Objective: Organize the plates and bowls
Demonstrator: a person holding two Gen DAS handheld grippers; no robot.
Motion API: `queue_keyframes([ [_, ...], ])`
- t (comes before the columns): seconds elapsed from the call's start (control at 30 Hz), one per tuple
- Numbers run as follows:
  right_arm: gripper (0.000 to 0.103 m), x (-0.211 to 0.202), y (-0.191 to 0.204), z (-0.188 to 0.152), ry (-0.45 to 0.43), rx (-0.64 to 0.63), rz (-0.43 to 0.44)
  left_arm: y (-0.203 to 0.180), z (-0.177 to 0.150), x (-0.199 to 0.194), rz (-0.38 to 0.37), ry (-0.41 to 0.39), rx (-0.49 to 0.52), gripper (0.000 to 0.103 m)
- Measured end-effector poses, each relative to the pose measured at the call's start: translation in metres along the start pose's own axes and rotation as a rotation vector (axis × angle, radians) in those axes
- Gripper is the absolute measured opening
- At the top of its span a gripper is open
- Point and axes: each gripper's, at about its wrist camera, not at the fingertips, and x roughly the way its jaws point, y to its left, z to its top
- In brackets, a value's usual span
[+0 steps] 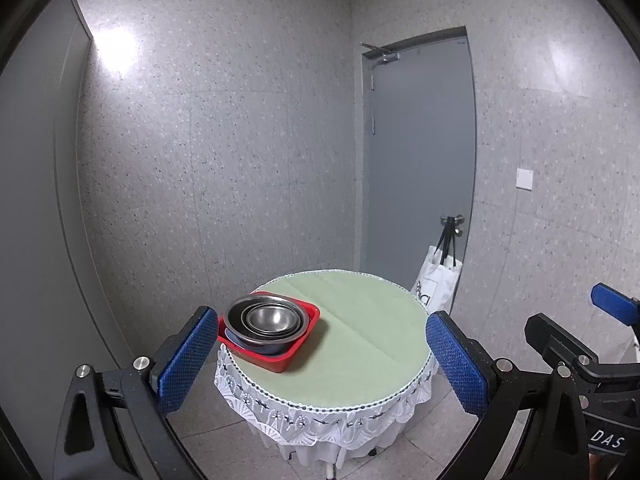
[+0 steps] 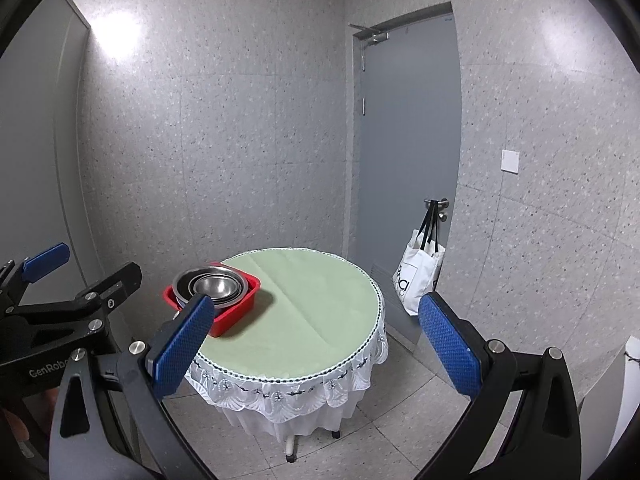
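A stack of nested steel bowls and plates (image 1: 266,320) sits in a red plastic bin (image 1: 296,350) at the left edge of a small round table (image 1: 360,344) with a green cloth and white lace skirt. The same stack (image 2: 210,285) and bin (image 2: 234,314) show in the right wrist view. My left gripper (image 1: 320,364) is open and empty, held back from the table, well short of the bin. My right gripper (image 2: 316,344) is open and empty, also held back from the table. Each gripper shows at the edge of the other's view.
A grey door (image 1: 420,160) stands behind the table, with a white tote bag (image 1: 438,276) hanging from its handle. Speckled grey walls enclose the room. The floor (image 2: 380,440) is pale tile. The table stands on castor legs (image 2: 291,446).
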Motion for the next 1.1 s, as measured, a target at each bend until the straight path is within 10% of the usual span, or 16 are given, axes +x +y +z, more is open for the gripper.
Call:
queue_keyframes([
  [1.1,0.103,0.02,-0.032,0.008,0.005,-0.001,0.027,-0.017,0.023,0.049,0.002,-0.008,0.02,0.102],
])
